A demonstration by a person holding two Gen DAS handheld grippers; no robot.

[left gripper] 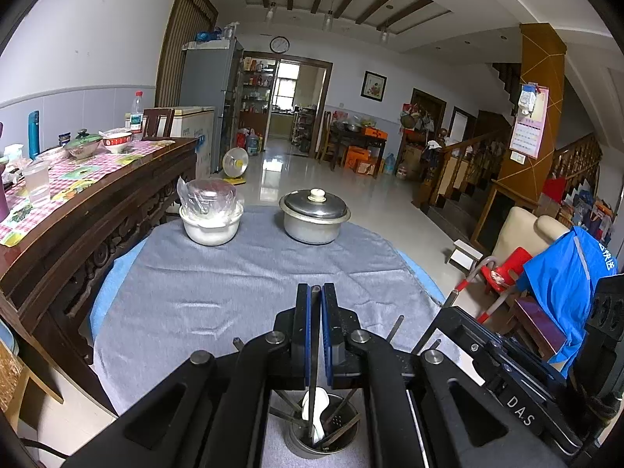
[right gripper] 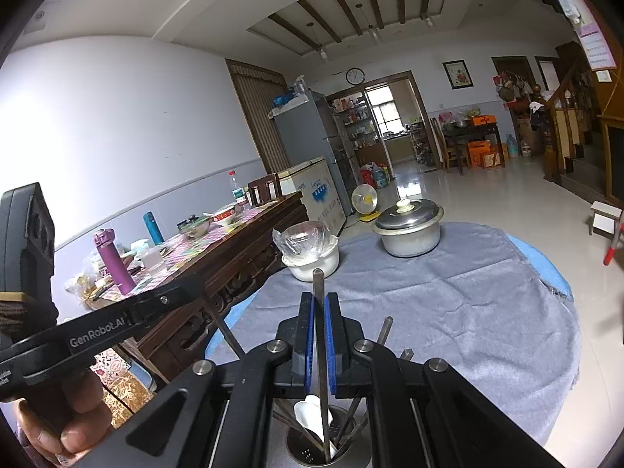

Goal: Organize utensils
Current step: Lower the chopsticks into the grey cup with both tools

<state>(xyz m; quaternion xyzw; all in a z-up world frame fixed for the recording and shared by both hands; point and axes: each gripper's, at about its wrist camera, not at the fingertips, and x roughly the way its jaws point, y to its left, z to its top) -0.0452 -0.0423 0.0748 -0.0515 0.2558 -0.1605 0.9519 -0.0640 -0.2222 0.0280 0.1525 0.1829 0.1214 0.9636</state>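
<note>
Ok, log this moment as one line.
left tongs: shut on chopstick | right tongs: shut on chopstick | both over utensil holder

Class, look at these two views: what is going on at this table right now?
A person holds a two-finger tool in each hand. The left gripper and right gripper are each shut on a thin metal chopstick, whose lower end reaches into a metal utensil holder that also holds a white spoon and more chopsticks. A lidded pot stands untouched across the grey cloth.
</note>
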